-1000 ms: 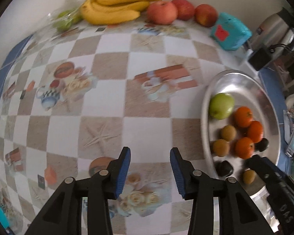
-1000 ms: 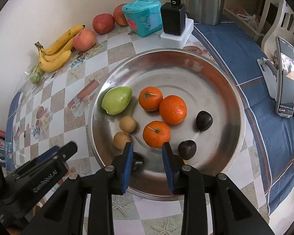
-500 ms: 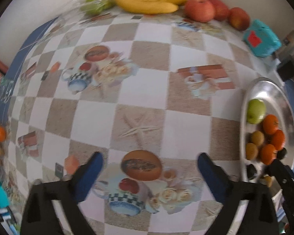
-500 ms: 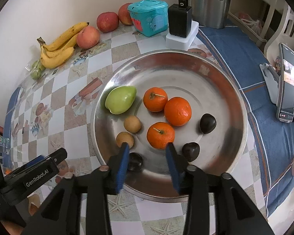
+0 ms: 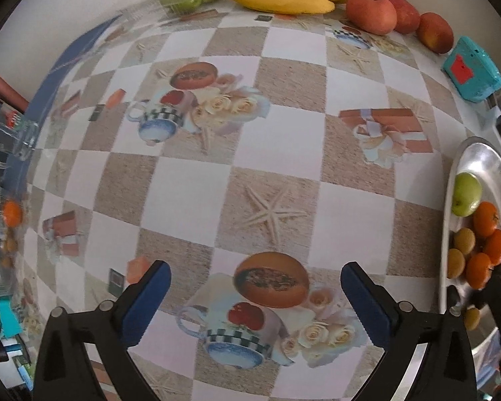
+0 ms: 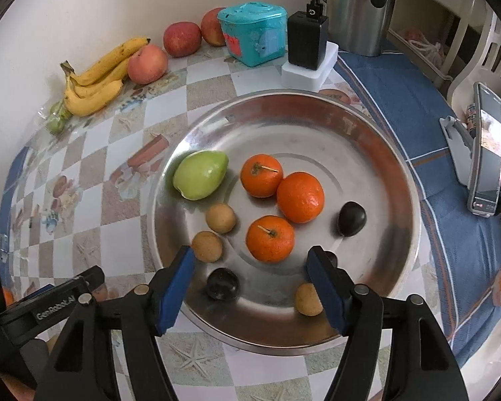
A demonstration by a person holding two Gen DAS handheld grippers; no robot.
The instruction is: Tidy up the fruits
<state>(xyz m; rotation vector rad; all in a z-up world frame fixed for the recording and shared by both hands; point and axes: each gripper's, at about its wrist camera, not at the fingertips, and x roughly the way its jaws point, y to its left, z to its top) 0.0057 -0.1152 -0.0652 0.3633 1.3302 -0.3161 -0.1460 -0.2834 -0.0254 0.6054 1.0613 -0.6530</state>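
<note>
The right gripper [image 6: 250,284] hangs over the steel tray [image 6: 377,127], fingers just spread apart and empty, a small tan fruit [image 6: 309,300] lying beneath. The left gripper [image 5: 255,289], likewise spread, faces bare table [image 5: 190,183], probably between picks.

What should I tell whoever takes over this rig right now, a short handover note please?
Left gripper: jaws have just been opening, now wide, nothing between them, over bare tablecloth.
Right gripper: jaws have just been opening, now wide, over the near rim of the metal tray, gripping nothing.
On the tray: green fruit, three oranges, three small tan fruits, three dark fruits, one mostly hidden behind the right finger.
Against the wall: bananas, three apples.
Left: probably bananas and apples; where they belong isn't shown.
</note>
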